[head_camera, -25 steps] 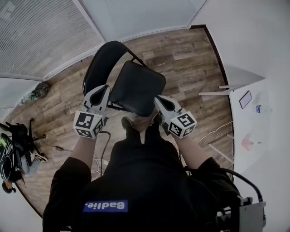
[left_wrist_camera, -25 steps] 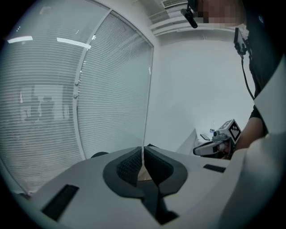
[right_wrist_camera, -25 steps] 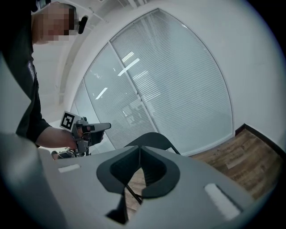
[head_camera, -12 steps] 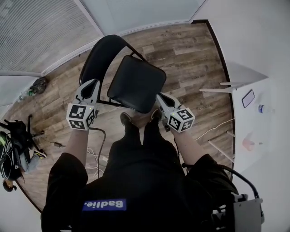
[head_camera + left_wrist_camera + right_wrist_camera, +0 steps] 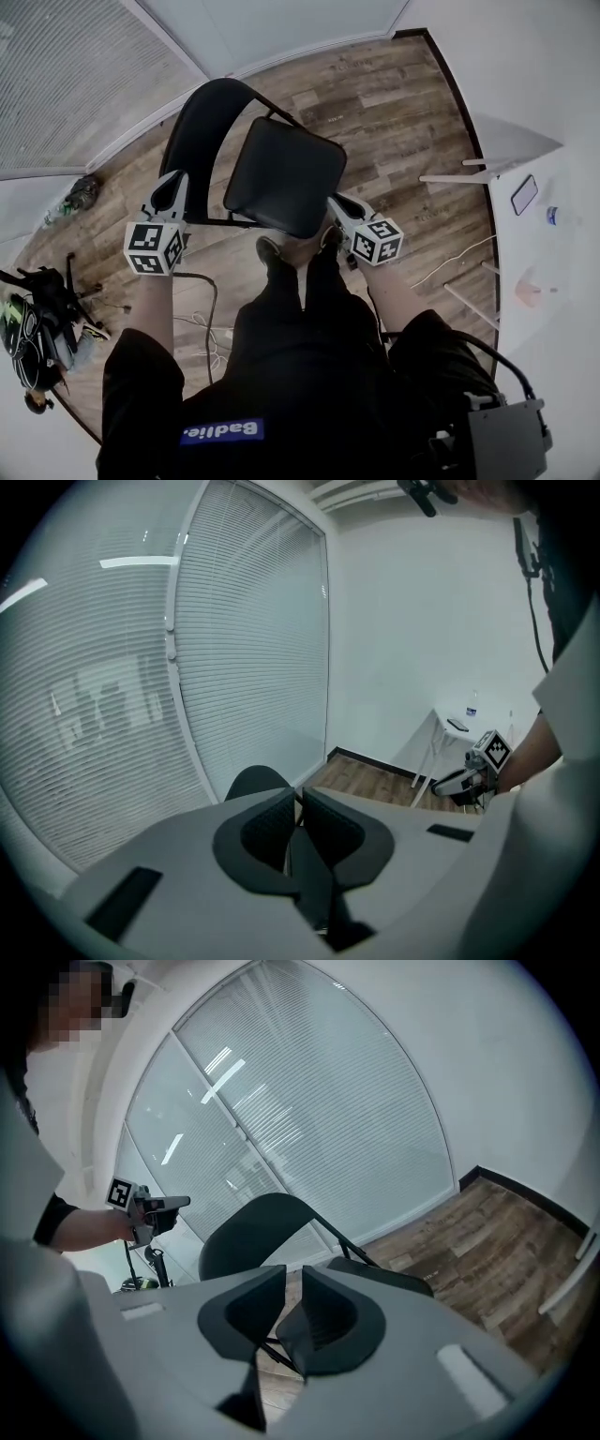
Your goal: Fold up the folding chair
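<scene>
Black padding covers the folding chair, which stands fully open on the wood floor, with its seat level and its backrest on the side far from the person. The left gripper hangs just beside the chair's left frame, below the backrest, its jaws pressed together on nothing. The right gripper sits at the seat's near right corner; I cannot tell whether it touches. Its jaws have just been opening and now stand a narrow gap apart, with nothing between them.

That gap looks too slim for the thick seat edge, so a bite could skid off the smooth padding rather than lift it. The closed left jaws can only push, and a push on the frame may slide the whole chair instead of folding it. The person's shoes stand under the seat's near edge, where collapsing legs could catch them. A cable near the chair's left legs might snag.
</scene>
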Demonstrator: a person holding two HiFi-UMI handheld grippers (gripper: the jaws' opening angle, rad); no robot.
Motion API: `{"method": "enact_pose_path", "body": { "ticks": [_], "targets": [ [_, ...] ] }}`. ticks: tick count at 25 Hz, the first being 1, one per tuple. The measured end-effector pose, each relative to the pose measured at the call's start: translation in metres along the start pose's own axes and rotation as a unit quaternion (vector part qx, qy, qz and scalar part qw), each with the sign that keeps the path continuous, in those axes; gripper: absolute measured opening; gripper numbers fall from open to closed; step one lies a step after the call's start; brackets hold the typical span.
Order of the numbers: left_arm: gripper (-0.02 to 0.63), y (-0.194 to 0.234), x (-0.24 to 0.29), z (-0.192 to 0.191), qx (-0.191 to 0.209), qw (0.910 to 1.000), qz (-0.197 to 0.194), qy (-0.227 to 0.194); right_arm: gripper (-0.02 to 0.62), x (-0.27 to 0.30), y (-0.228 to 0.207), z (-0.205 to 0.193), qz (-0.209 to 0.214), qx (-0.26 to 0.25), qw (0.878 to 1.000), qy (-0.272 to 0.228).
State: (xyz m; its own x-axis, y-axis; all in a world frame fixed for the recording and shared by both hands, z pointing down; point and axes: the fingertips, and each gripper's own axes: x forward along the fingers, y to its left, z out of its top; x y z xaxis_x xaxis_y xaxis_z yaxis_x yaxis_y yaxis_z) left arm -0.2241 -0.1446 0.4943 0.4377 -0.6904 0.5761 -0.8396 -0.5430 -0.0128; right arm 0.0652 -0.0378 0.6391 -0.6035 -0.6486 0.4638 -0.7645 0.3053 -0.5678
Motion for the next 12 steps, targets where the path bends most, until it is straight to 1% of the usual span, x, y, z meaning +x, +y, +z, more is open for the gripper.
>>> {"method": "enact_pose_path", "body": {
  "ticks": [3, 7, 12],
  "targets": [
    [0.009, 0.01, 0.006, -0.005, 0.005, 0.9999, 0.008, 0.011, 0.062, 0.007, -0.011, -0.011, -0.003, 0.011, 1.0, 0.008],
    [0.052, 0.027, 0.01, -0.015, 0.009, 0.9993, 0.022, 0.03, 0.074, 0.019, -0.026, -0.027, -0.007, 0.016, 1.0, 0.021],
    [0.089, 0.046, 0.02, -0.032, 0.019, 0.9976, 0.034, 0.058, 0.087, 0.028, -0.052, -0.047, -0.021, 0.013, 0.999, 0.039]
  ]
}}
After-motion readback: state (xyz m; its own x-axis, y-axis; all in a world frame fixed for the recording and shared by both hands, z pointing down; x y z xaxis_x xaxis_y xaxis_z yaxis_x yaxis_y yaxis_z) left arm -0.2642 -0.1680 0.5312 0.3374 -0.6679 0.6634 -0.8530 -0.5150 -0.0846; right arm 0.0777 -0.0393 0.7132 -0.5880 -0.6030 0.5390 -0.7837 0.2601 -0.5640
